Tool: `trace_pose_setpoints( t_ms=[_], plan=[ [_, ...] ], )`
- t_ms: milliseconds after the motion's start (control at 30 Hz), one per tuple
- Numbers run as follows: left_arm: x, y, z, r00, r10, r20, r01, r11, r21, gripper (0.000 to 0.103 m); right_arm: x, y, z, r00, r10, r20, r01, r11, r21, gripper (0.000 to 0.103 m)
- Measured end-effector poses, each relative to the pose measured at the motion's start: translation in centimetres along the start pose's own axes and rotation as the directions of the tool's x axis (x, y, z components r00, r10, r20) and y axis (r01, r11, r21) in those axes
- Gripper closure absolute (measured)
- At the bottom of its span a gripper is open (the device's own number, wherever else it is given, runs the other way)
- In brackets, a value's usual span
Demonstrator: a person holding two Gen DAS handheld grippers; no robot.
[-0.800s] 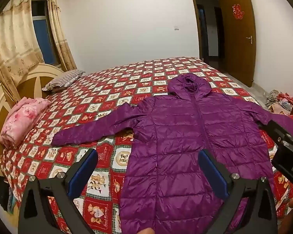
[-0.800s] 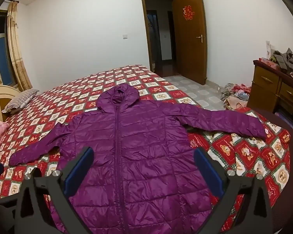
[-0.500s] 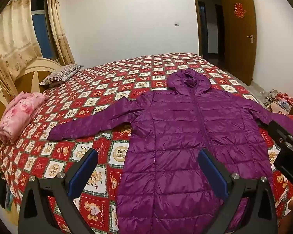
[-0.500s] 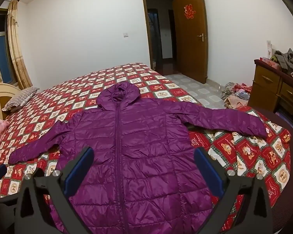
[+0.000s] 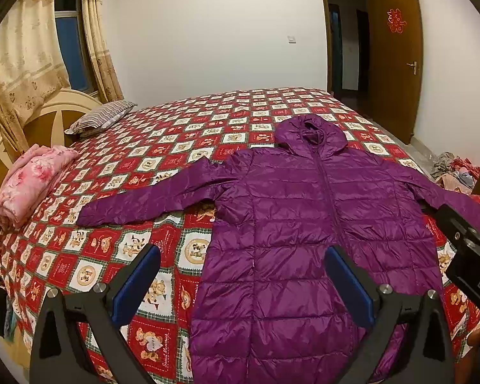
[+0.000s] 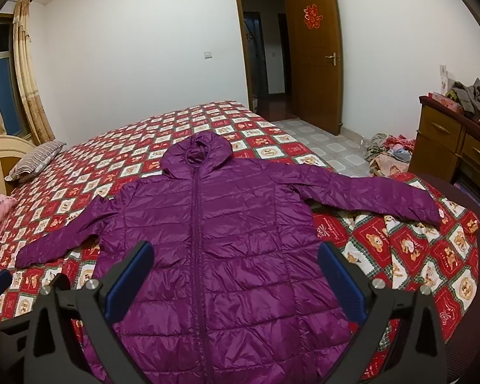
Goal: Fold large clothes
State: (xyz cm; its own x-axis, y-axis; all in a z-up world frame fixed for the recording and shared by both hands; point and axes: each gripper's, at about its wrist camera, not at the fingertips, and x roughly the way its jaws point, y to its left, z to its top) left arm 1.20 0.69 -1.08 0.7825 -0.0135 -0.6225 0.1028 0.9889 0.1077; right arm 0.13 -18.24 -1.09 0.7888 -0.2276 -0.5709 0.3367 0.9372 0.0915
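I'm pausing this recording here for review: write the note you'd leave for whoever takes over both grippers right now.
Left gripper: open, holding nothing, above the jacket's near left edge.
Right gripper: open, holding nothing, above the jacket's lower middle.
Jacket: purple, hooded, lies flat and face up on the bed, zipped, both sleeves spread out to the sides, hood away from you.
Done: jacket is laid out; no fold is made.
Left: all the folding. I would probably bring the sleeves in over the body first, then fold the body.
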Motion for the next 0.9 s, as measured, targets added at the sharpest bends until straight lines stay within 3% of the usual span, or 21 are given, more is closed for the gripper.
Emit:
trace_pose_setpoints(
  t_ms=[900],
  plan=[
    [-0.24,0.38,0.15,1.0,0.006,0.007,-0.006,1.0,-0.003,0.001,0.06,0.27,-0.01,1.0,0.002,-0.002,-0.002,1.0,-0.004,0.0]
  ],
)
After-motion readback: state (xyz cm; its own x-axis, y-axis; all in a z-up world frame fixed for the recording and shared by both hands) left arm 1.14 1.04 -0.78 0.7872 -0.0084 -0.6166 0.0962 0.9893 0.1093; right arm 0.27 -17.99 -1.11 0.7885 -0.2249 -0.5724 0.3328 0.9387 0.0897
